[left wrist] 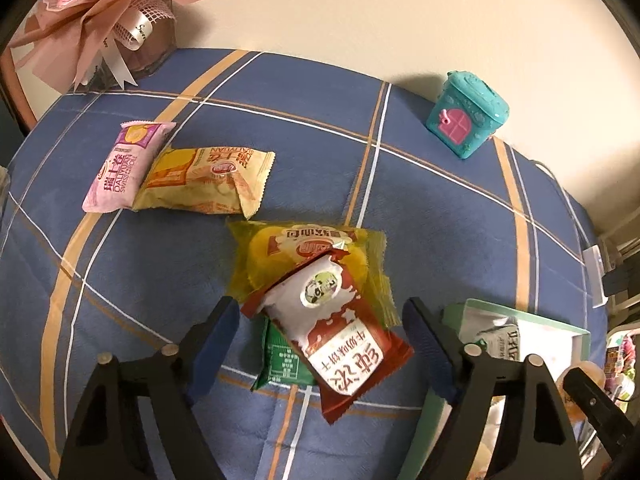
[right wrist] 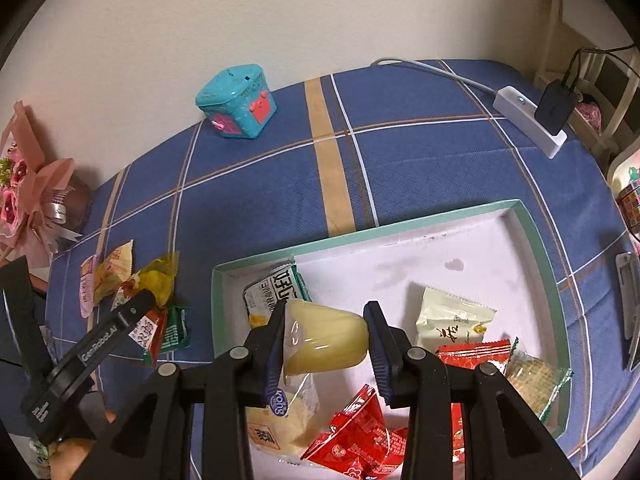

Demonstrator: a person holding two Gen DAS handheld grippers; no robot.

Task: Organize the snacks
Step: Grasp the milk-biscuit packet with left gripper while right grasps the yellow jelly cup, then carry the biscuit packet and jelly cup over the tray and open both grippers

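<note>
My left gripper (left wrist: 320, 308) stands open over a red-and-white snack packet (left wrist: 332, 320); its blue pads (left wrist: 218, 336) flank the packet without pressing on it. That packet lies on a yellow packet (left wrist: 280, 256) and a green one (left wrist: 282, 364). A pink packet (left wrist: 120, 168) and an orange-cream packet (left wrist: 208, 184) lie further left. My right gripper (right wrist: 328, 312) is shut on a pale yellow jelly cup (right wrist: 328, 340), held sideways above the green-rimmed white box (right wrist: 400, 226). Several packets lie in the box, among them red ones (right wrist: 360, 436) and a cream one (right wrist: 452, 320).
A blue plaid cloth (left wrist: 440, 208) covers the table. A teal toy house (right wrist: 236, 100) stands by the wall, and a pink bouquet (left wrist: 100, 12) at the far left corner. A white power strip (right wrist: 528, 120) with a black charger sits at the far right.
</note>
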